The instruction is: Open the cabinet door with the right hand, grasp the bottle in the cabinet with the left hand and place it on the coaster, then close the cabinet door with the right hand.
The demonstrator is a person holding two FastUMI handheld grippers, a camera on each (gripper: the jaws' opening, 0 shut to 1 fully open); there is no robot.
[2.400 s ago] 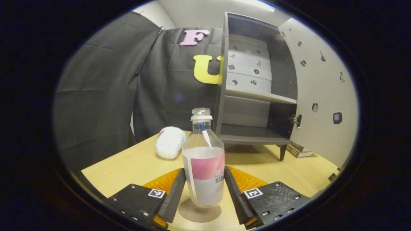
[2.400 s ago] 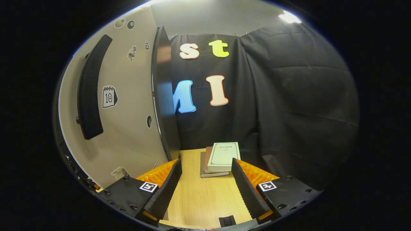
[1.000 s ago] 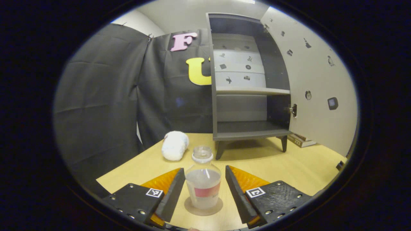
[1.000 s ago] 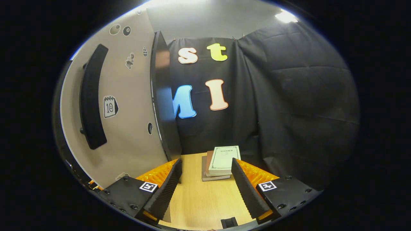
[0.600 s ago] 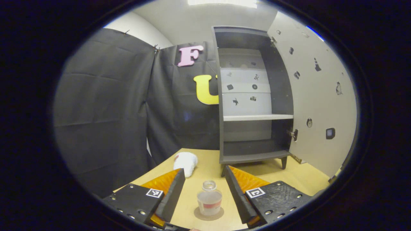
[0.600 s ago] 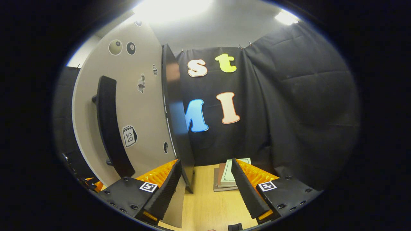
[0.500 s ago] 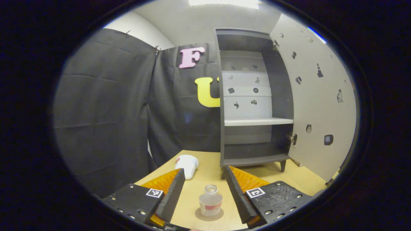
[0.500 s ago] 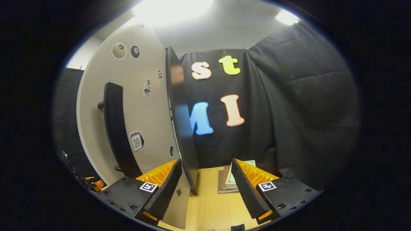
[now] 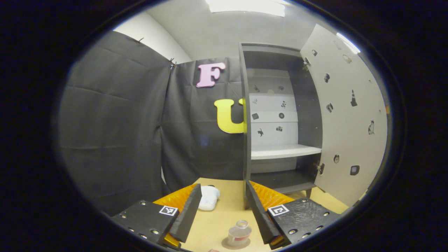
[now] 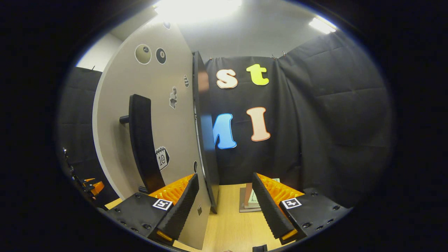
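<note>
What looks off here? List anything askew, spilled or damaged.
Nothing spilled or damaged. The bottle stands upright on the coaster, uncapped. The cabinet door hangs wide open, not yet closed. Both grippers are open and clear.

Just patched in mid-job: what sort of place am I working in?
Likely a staged recording booth, not a home: black cloth walls, a small dark grey cabinet standing on a light wooden table, its sticker-covered door open.
</note>
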